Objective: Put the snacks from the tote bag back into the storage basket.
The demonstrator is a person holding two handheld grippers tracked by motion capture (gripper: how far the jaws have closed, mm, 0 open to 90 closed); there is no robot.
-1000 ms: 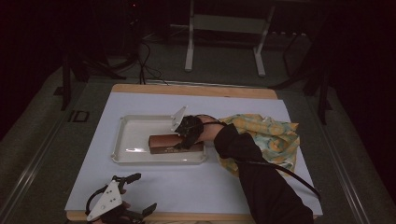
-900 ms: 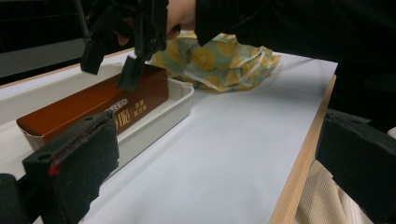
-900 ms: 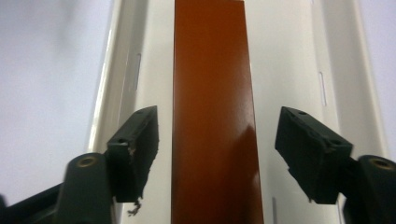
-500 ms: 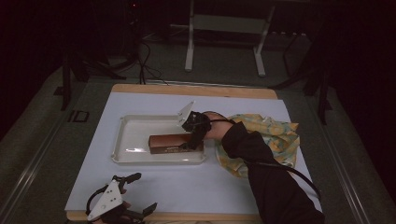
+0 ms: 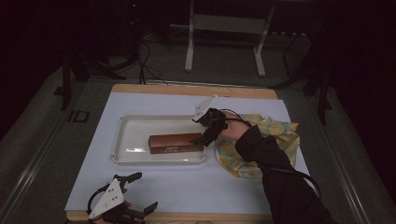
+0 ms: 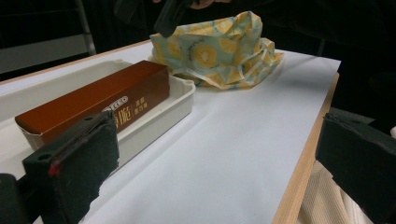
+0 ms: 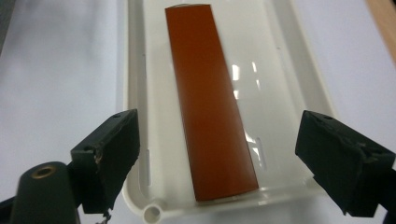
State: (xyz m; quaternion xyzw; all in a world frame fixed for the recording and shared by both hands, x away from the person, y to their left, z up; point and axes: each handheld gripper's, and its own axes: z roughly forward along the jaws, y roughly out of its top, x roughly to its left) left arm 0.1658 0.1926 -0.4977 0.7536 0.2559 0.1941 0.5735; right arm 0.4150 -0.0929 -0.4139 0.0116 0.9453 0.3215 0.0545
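Jaws spread wide, the right gripper (image 5: 208,132) hangs over the near-right end of a brown carton (image 5: 176,143) and holds nothing; in the right gripper view its two black pads stand well apart on either side of the carton's (image 7: 208,100) end, with the tray's short wall just below them. That carton lies flat along the length of a shallow white tray (image 5: 126,134), roughly in its middle, printed side facing the person. The left gripper (image 5: 122,201) sits near the table's front edge, well away from the tray, its jaws likewise parted and empty. Just beside the tray's right end lies a crumpled cloth with a yellow citrus print (image 5: 271,140), under the person's dark sleeve (image 5: 275,163). If the right gripper is meant to take the carton, the likely trouble is a pad catching the tray rim or its corner instead of the cardboard, which could drag or tip the light tray; a hard squeeze could also dent the thin carton, and the trailing cable could snag the cloth. A pale blue sheet (image 5: 224,186) covers the wooden table (image 5: 187,88). Around it the room is dark, with grey-green floor, loose cables and the white legs of a stand behind.
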